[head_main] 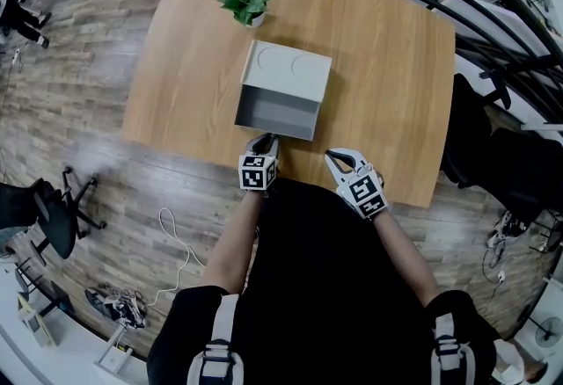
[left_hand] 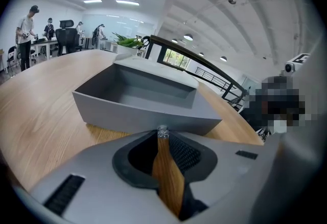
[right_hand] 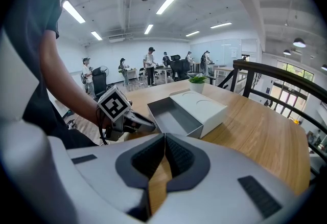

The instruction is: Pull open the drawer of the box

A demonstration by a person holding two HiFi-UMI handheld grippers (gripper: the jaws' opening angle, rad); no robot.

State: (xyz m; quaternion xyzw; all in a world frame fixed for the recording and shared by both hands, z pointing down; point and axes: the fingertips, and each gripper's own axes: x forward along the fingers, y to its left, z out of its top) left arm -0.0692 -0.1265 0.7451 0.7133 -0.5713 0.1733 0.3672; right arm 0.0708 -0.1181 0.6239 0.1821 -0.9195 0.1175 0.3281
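A flat grey box (head_main: 287,69) lies in the middle of the wooden table (head_main: 387,76). Its drawer (head_main: 277,112) stands pulled out toward me, and its inside is bare. My left gripper (head_main: 264,144) sits right at the drawer's front wall (left_hand: 138,111). Its jaws are pinched on a small clear knob (left_hand: 163,130) at their tips. My right gripper (head_main: 338,158) hovers over the table's near edge, to the right of the drawer and apart from it. It is shut with nothing in it (right_hand: 164,136).
A small potted plant (head_main: 246,1) stands behind the box near the far edge. Office chairs (head_main: 53,216) and a white cable (head_main: 180,243) are on the floor to the left. A black railing (head_main: 493,32) runs along the right. People stand at desks far off.
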